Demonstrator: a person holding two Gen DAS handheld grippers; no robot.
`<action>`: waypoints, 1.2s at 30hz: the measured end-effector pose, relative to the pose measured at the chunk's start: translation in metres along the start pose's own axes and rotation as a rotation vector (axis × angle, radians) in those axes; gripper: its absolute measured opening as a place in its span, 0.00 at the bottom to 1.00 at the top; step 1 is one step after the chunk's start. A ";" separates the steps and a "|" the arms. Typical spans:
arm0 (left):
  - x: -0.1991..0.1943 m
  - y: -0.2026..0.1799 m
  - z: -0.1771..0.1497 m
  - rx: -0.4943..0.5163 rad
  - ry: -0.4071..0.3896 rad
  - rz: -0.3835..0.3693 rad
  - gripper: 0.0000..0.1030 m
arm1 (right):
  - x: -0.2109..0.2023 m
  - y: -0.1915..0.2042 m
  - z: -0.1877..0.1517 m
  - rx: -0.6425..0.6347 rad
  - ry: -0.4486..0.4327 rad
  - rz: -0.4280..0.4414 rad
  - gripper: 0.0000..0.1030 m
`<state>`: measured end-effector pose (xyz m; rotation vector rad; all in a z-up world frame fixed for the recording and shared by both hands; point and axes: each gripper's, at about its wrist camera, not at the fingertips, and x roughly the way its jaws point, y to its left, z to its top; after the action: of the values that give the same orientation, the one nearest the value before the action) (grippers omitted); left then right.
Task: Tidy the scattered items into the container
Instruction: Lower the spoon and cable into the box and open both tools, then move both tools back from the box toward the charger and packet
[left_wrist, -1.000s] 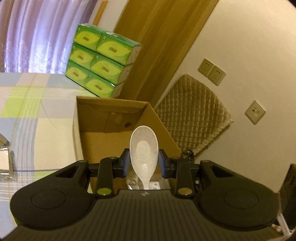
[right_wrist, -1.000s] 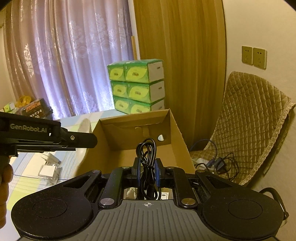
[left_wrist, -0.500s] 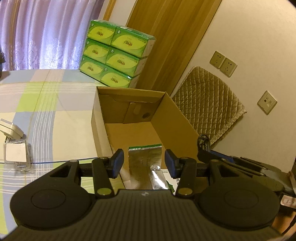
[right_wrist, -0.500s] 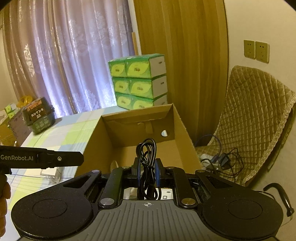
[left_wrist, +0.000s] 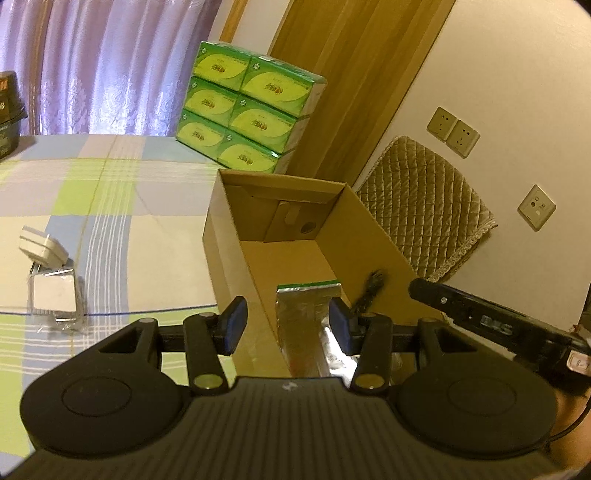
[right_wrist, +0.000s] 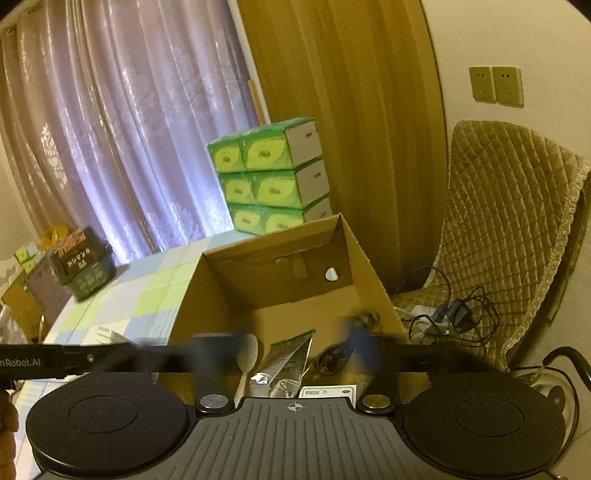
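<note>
Both tongs, left (left_wrist: 284, 323) and right (right_wrist: 291, 350), gape wide and empty above the brown cardboard box (left_wrist: 236, 266); white spoon (right_wrist: 248, 356), foil packet (left_wrist: 304, 325) and black cable (left_wrist: 371, 291) lie inside, lower centre.

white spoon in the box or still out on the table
In the box: the white spoon lies on the floor of the cardboard box, beside the silver foil packet. Neither gripper holds it.
</note>
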<state>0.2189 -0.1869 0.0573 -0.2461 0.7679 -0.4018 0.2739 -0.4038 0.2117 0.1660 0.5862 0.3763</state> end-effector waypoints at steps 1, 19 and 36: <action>-0.001 0.001 -0.001 -0.001 0.001 0.001 0.41 | -0.001 0.001 0.000 -0.005 0.004 0.009 0.78; -0.058 0.041 -0.015 0.015 -0.054 0.083 0.66 | -0.024 0.050 -0.010 -0.103 0.025 0.033 0.78; -0.133 0.185 -0.048 -0.022 -0.064 0.347 0.98 | 0.015 0.174 -0.035 -0.277 0.112 0.185 0.78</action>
<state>0.1469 0.0340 0.0407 -0.1419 0.7364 -0.0574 0.2137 -0.2362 0.2203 -0.0677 0.6241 0.6448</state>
